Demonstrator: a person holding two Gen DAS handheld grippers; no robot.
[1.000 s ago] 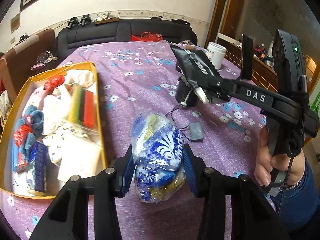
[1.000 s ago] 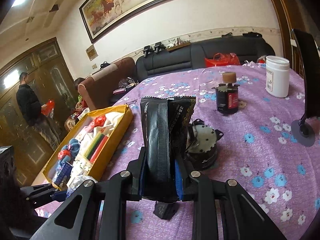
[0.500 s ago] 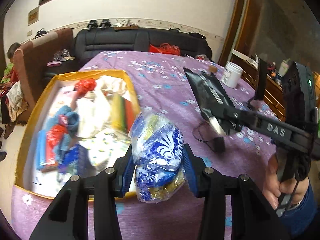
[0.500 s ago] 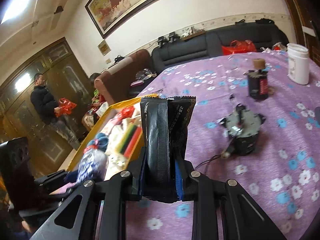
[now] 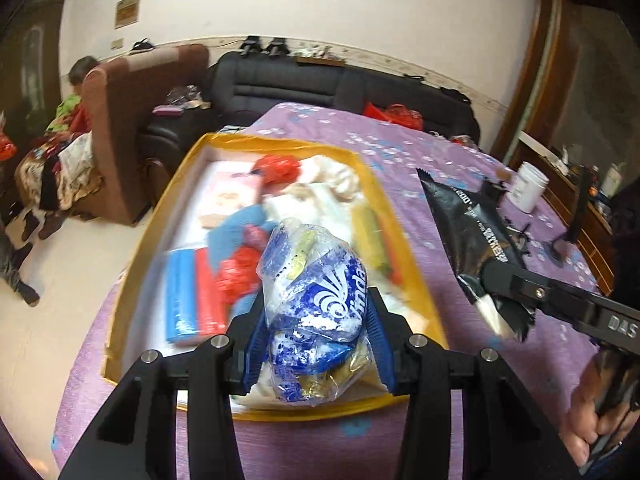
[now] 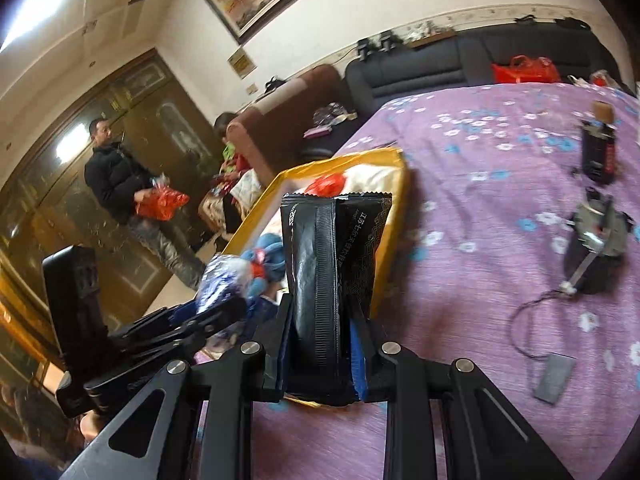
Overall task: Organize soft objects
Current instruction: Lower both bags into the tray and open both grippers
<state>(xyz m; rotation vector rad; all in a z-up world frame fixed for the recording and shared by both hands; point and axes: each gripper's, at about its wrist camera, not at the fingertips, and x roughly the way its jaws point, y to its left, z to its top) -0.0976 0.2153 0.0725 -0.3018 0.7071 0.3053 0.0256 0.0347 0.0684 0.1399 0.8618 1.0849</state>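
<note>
My left gripper [image 5: 318,344] is shut on a clear bag of blue-and-white tissue packs [image 5: 316,304] and holds it above the near end of the yellow box [image 5: 132,264]. The box holds several soft items: red bags, blue cloth, white cloth, coloured rolls. My right gripper [image 6: 320,356] is shut on a black foil pouch [image 6: 328,264], held upright beside the box's right rim [image 6: 390,240]. The pouch also shows in the left wrist view [image 5: 476,240], right of the box. The left gripper and its bag show in the right wrist view [image 6: 218,280].
On the purple flowered tablecloth [image 6: 500,184] to the right are a round black device with a cable [image 6: 598,248], a small grey block [image 6: 554,376], a dark bottle [image 6: 598,148] and a white jar [image 5: 528,186]. Sofas and two people are to the left.
Both grippers moved left with their loads. The tissue bag went from over the tablecloth to over the box. The black pouch came up beside the box's right rim.
</note>
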